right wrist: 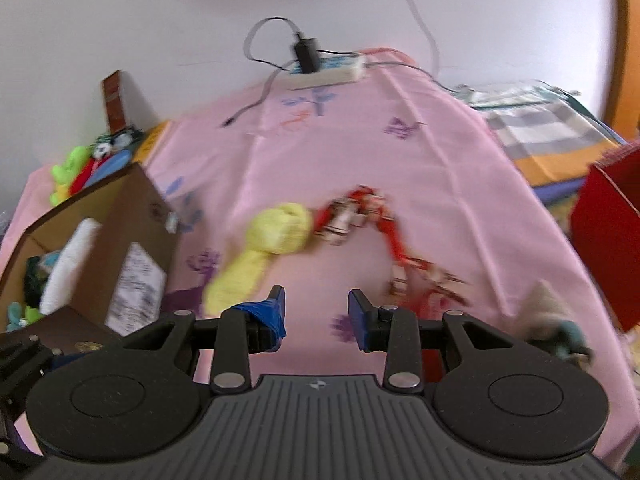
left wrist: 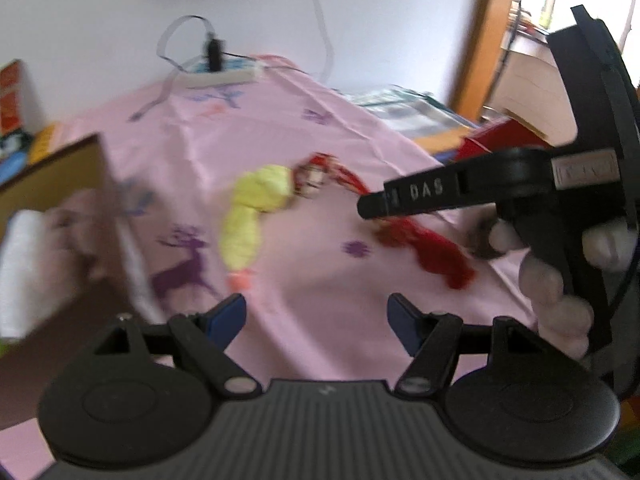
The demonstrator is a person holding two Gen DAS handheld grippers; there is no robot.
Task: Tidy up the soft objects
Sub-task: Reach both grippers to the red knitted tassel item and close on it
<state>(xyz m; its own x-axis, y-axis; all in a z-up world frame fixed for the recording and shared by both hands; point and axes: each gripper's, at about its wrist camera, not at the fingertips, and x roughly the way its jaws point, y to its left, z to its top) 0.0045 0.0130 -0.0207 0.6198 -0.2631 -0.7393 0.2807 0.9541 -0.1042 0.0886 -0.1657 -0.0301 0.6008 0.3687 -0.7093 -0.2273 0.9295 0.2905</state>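
1. A counter covered by a pink cloth (right wrist: 440,168) printed with purple reindeer fills both views. Both pictures are blurred.
2. A yellow soft toy (right wrist: 266,248), long and lumpy, lies near the middle of the cloth.
3. Just to its right lies a red and white soft toy (right wrist: 360,212), its end touching or almost touching the yellow one; a red strip trails from it toward the camera.
4. An open cardboard box (right wrist: 120,248) stands at the left of the cloth, holding white and green soft things.
5. More bright soft toys (right wrist: 76,172) are heaped behind the box, by the wall.
6. A white power strip (right wrist: 328,70) with a black plug lies at the far edge of the cloth.
7. A red box (right wrist: 608,232) stands at the right edge.
8. The left tongs (left wrist: 318,320) hang above the cloth, spread wide, with nothing between them.
9. The right tongs (right wrist: 316,312) are parted too and carry nothing; they hover just short of the yellow toy's near end.
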